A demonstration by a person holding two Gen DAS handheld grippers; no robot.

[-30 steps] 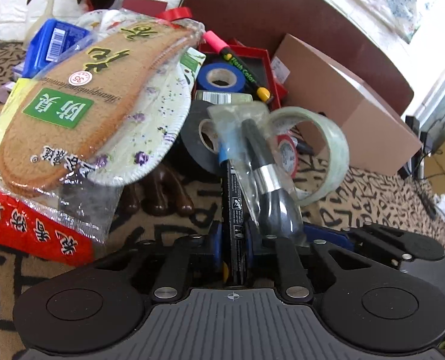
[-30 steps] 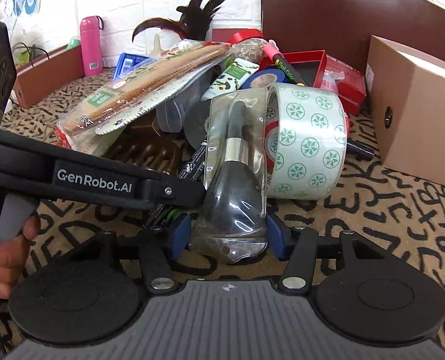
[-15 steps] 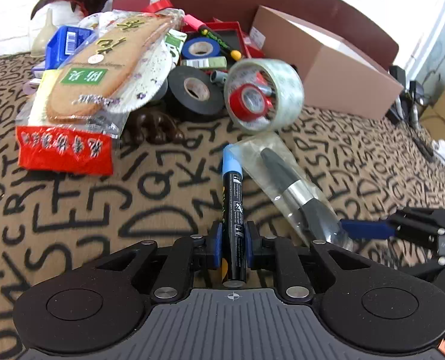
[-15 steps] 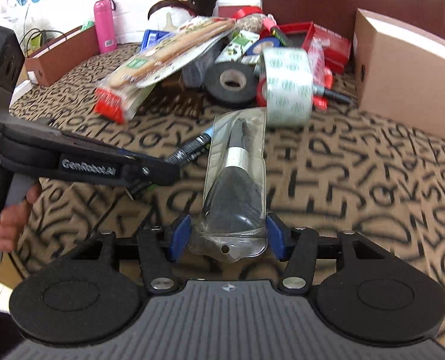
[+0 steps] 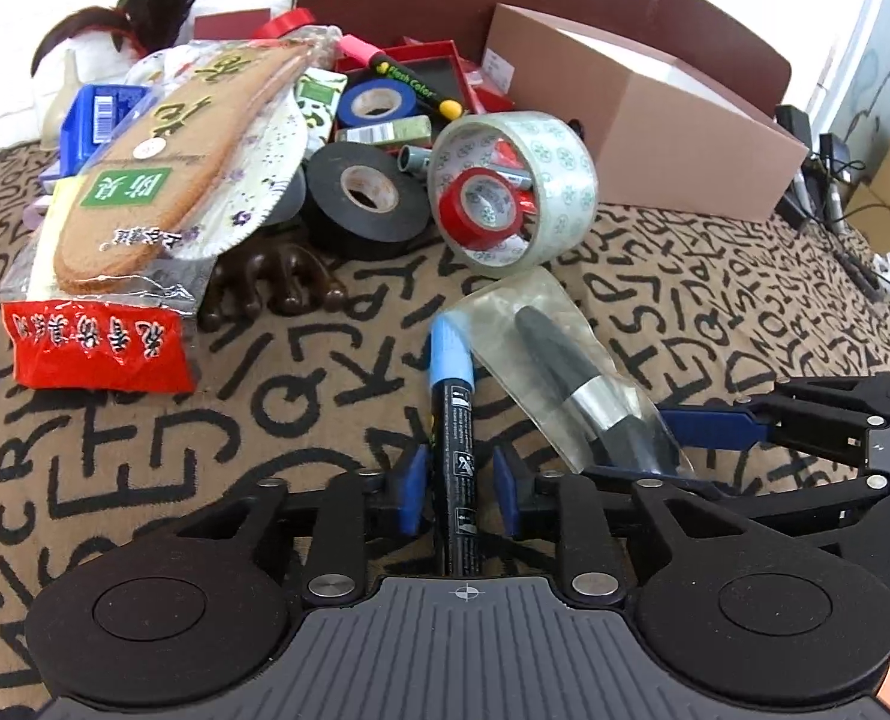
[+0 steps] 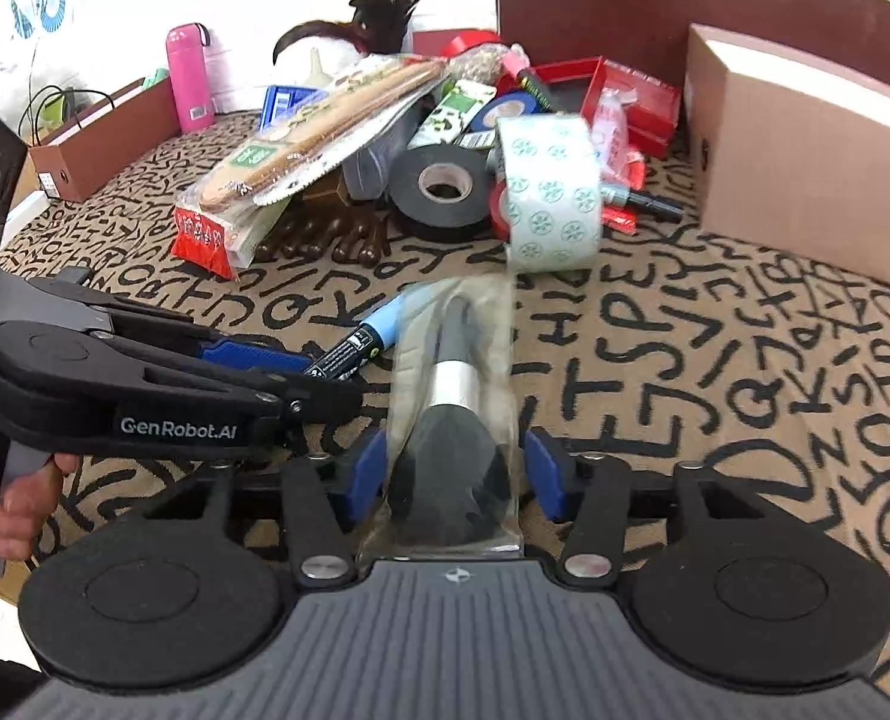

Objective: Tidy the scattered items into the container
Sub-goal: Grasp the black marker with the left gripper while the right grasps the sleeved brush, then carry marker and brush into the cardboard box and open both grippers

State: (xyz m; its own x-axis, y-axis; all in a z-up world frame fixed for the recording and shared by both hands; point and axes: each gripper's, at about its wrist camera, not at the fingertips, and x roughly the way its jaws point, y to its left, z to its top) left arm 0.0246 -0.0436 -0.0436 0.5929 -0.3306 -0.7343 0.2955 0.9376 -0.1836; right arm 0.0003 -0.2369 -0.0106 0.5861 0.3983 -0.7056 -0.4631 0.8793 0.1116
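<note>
My left gripper (image 5: pixel 458 486) has its jaws slightly apart around a black marker with a blue cap (image 5: pixel 454 396) that lies on the cloth, with small gaps on both sides. My right gripper (image 6: pixel 454 471) has its jaws apart beside a makeup brush in a clear sleeve (image 6: pixel 454 420), which lies flat; it also shows in the left wrist view (image 5: pixel 565 372). The pink-brown box (image 5: pixel 643 138) stands at the back right. A pile of tape rolls, insoles and red boxes lies behind.
Clear patterned tape roll (image 5: pixel 514 186), black tape roll (image 5: pixel 364 198), red tape (image 5: pixel 481 204), packaged insoles (image 5: pixel 163 180), brown wooden massager (image 5: pixel 283 288), red tray (image 5: pixel 427 78). A brown paper box (image 6: pixel 103 138) and a pink bottle (image 6: pixel 190 78) stand at the far left. Letter-print cloth (image 6: pixel 745 372) covers the table.
Both grippers pulled back from the pile with the marker and the brush, lowered them onto the cloth, and their jaws have opened slightly. The marker and brush now lie on the cloth.
</note>
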